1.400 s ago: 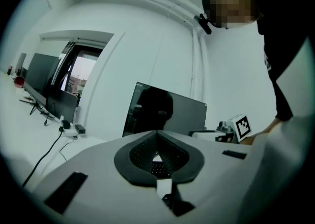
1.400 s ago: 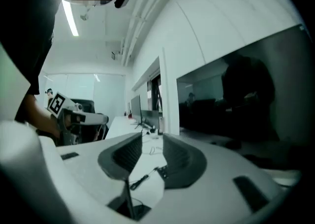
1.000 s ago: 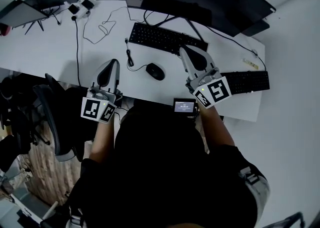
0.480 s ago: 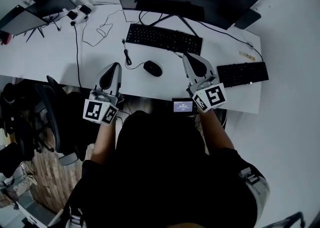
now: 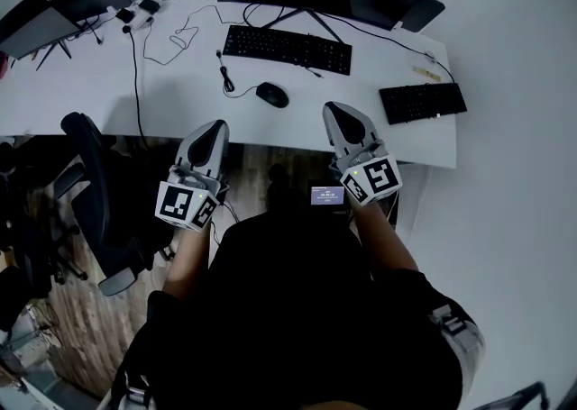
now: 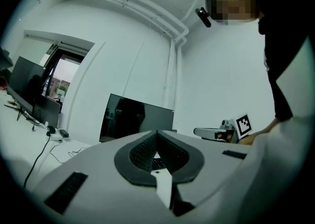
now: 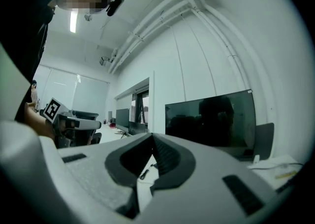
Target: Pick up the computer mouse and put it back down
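White desk (image 5: 99,84), mouse (image 5: 272,94) ahead-left of right gripper (image 5: 334,109)

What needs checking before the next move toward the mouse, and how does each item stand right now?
1. Small black computer mouse lies free on the white desk: ok, nothing rests on it.
2. Left gripper empty: ok, jaws together with nothing between them.
3. Right gripper empty: ok, jaws together on nothing.
4. Jaws open for a grasp: not ok, both are shut.
5. A gripper at the mouse: not ok, both are near the desk's front edge, apart from it.
6. Approach path: ok, the long black keyboard lies beyond the mouse, and nothing stands between mouse and grippers.
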{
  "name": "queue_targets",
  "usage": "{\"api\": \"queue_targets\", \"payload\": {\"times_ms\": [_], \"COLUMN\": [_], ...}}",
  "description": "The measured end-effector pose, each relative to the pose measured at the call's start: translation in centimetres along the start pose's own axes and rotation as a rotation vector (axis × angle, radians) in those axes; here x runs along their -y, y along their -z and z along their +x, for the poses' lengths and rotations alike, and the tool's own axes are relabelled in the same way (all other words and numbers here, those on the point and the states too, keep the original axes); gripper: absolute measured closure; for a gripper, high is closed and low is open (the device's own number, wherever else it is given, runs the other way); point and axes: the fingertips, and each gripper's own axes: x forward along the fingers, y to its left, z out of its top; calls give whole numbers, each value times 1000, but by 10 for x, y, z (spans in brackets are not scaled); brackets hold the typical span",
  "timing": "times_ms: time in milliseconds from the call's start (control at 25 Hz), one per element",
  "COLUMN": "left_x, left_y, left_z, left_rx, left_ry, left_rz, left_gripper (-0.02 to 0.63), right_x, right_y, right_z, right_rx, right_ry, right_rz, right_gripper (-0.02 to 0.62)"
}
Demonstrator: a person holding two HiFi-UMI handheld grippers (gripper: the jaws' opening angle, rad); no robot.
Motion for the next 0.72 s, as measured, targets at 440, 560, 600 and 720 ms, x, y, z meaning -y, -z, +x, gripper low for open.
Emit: {"api": "queue_targets", "payload": {"times_ms": [440,560,600,720], "left_x": [68,77,77,81], "left_y": [56,55,53,47], "left_z": [-121,-136,-139,-148], "left_rx": [-65,-55,-52,-45], "left_ry": [21,10,5,-13], "left_rz": [29,-1,-18,-51], "left_gripper": [611,611,611,611], "right_x": [-103,-105,-106,-108], "right_y": [35,37,36,32], "right_z": [-108,-123,-124,-127], "right_rx": [-93,-104,-104,-88], "right_ry": [31,42,38,18], "right_rz": [-6,-1,3,14], "right_gripper": [592,592,592,592]}}
